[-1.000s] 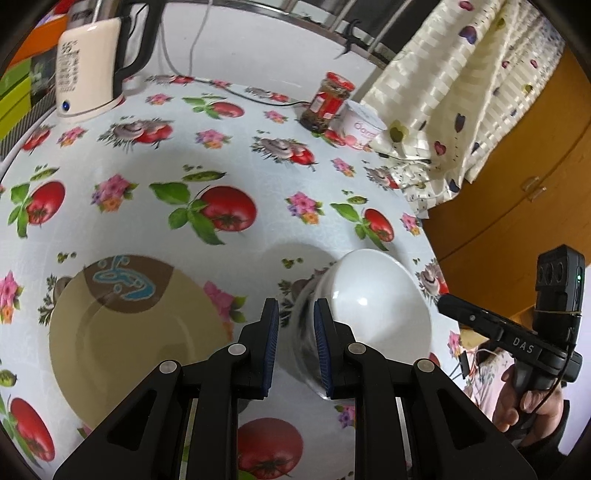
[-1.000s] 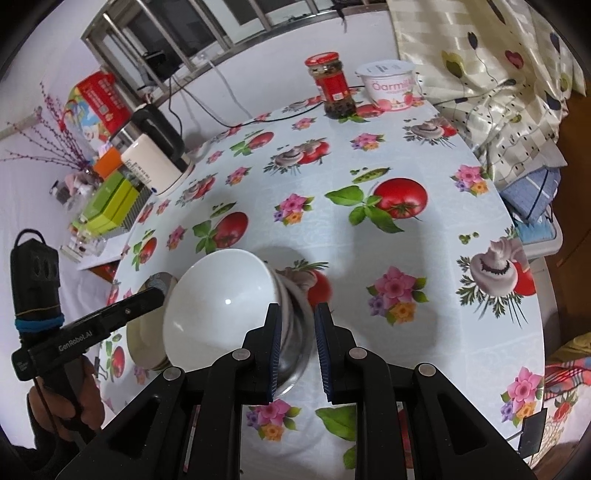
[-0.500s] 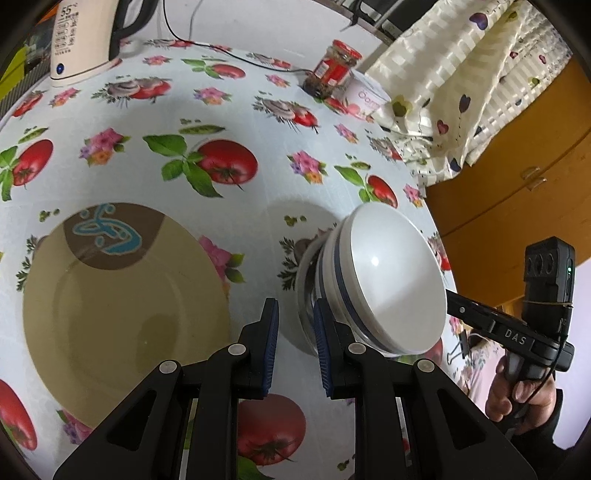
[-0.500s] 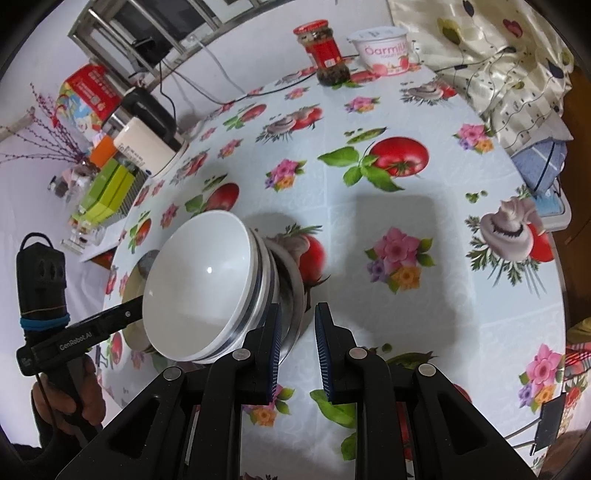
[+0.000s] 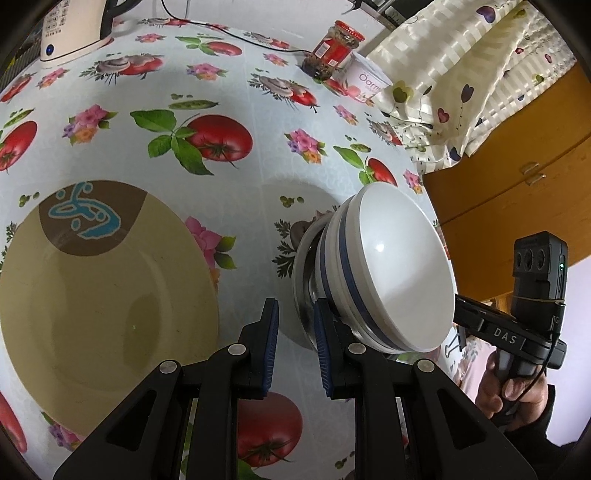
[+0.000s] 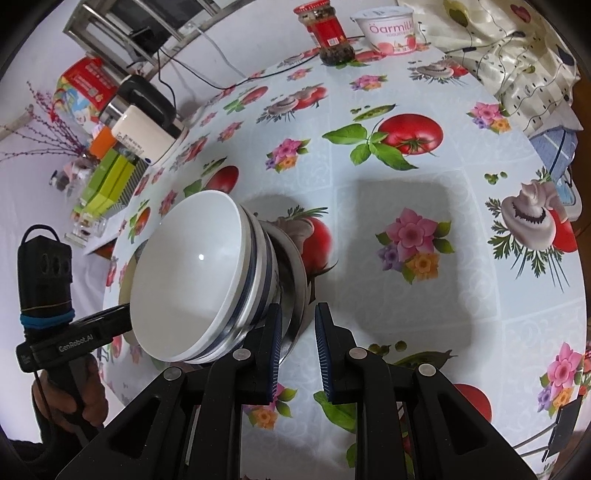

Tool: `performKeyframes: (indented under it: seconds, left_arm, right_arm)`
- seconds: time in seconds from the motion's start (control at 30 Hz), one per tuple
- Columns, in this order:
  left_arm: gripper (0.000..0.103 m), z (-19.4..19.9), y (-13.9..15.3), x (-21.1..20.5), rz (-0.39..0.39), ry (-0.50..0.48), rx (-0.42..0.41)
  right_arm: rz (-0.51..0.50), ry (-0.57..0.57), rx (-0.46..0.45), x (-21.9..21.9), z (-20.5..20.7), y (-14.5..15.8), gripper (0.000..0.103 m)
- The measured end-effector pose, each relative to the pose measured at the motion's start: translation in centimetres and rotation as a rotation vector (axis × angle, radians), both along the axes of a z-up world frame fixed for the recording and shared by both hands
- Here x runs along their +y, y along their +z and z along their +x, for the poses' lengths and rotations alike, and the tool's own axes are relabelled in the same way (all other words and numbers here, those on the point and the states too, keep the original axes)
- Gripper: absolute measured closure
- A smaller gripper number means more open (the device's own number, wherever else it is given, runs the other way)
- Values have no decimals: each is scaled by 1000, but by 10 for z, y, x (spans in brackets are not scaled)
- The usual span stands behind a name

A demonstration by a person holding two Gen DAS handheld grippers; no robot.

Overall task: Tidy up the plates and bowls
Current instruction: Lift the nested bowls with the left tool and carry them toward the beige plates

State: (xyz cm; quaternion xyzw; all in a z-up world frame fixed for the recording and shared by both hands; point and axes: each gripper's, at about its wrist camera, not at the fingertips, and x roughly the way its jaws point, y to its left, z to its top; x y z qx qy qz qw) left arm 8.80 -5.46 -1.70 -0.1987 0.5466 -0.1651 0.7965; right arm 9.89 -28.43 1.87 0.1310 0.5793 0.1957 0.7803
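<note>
- The left hand-held gripper [image 5: 295,347] has a narrow gap; its right pad is at the steel bowl [image 5: 303,295], though whether anything is pinched is unclear.
- The right hand-held gripper [image 6: 298,349] clamps that steel rim between its pads.
- The white bowl [image 6: 184,277] nests inside, tilted steeply and lifted higher off the surface [image 6: 406,177] than a second ago.
- The tan plate [image 5: 99,280] lies near the left edge, partly cut off.
- A jar [image 6: 328,33], a yoghurt tub [image 6: 388,26] and a kettle [image 6: 144,122] stand along the far edge.
</note>
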Motion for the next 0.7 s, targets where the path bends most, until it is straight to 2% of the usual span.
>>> performKeyframes:
  seconds: [0.33,0.7]
  left_arm:
    - [83,5,-6,-2,-6,-10,18]
    - [83,7,-10,-1,-21,-12,27]
  right_arm:
    - [1,12,14,5,2,-6,91]
    - [-2,13,11,5,3,-6,91]
